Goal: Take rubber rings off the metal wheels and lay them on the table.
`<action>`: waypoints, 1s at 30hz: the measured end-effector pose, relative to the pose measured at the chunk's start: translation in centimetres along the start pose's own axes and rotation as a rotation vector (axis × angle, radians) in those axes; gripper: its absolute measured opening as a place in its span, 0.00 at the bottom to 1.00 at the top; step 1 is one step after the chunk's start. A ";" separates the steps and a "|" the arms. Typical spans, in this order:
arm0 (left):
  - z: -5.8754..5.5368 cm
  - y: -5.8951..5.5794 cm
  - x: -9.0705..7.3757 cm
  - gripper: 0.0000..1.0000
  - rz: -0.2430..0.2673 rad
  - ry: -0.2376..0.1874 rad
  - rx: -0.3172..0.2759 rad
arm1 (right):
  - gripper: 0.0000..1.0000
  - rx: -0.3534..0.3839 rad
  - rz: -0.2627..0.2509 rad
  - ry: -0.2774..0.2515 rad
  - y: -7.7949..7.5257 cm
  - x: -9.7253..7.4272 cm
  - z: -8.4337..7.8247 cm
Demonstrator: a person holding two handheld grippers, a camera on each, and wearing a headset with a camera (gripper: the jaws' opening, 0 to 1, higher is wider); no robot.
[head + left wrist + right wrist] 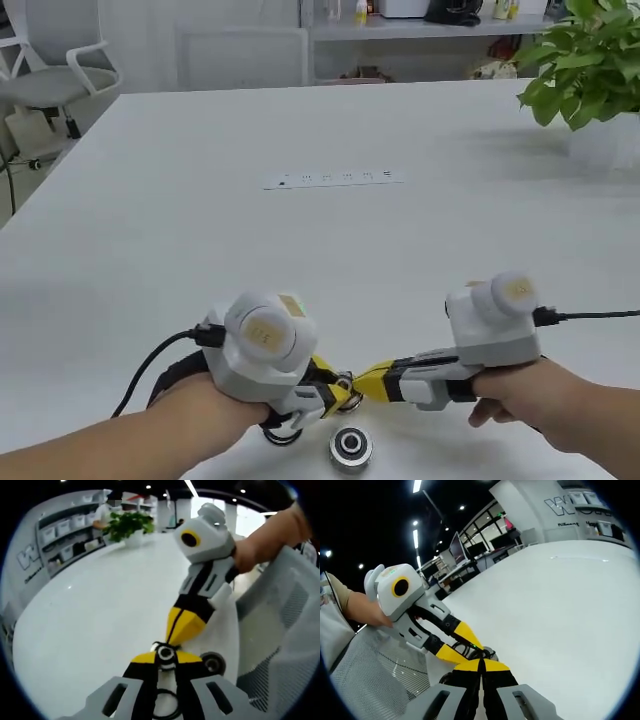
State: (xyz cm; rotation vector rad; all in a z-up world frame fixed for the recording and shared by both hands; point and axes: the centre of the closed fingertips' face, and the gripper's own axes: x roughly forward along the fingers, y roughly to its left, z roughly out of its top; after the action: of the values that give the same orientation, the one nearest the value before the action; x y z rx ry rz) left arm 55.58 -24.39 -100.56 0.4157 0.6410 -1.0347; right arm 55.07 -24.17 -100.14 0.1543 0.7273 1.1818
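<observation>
Holding metal wheel (165,653) in left gripper (165,657), right gripper (171,639) touching it

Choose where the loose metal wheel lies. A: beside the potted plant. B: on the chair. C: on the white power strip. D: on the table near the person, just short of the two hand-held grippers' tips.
D: the loose wheel rests on the table at its near edge, just before the spot where the left hand-held gripper and right hand-held gripper meet at a second wheel.
</observation>
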 end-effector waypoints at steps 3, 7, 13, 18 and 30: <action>0.0 -0.1 0.0 0.12 0.003 -0.002 0.000 | 0.00 -0.009 0.030 -0.006 0.8 0.1 0.1; 0.1 -0.1 -0.1 0.12 0.003 -0.008 -0.003 | 0.00 -0.016 0.030 -0.007 0.5 0.2 -0.1; 0.2 -0.1 -0.1 0.12 0.008 -0.024 0.000 | 0.00 -0.046 -0.005 0.020 -0.4 -0.1 -0.5; 0.2 -0.2 -0.1 0.14 -0.010 -0.021 0.011 | 0.00 -0.049 -0.011 0.029 -0.4 -0.3 -0.5; 0.9 -0.8 -1.2 0.20 -0.045 -0.036 0.022 | 0.00 -0.045 -0.016 -0.005 -0.4 -0.9 0.6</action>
State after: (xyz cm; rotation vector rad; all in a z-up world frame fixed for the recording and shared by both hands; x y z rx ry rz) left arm 54.74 -24.48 -99.16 0.4027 0.6095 -1.0908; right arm 55.54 -24.93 -99.50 0.1141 0.6960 1.1809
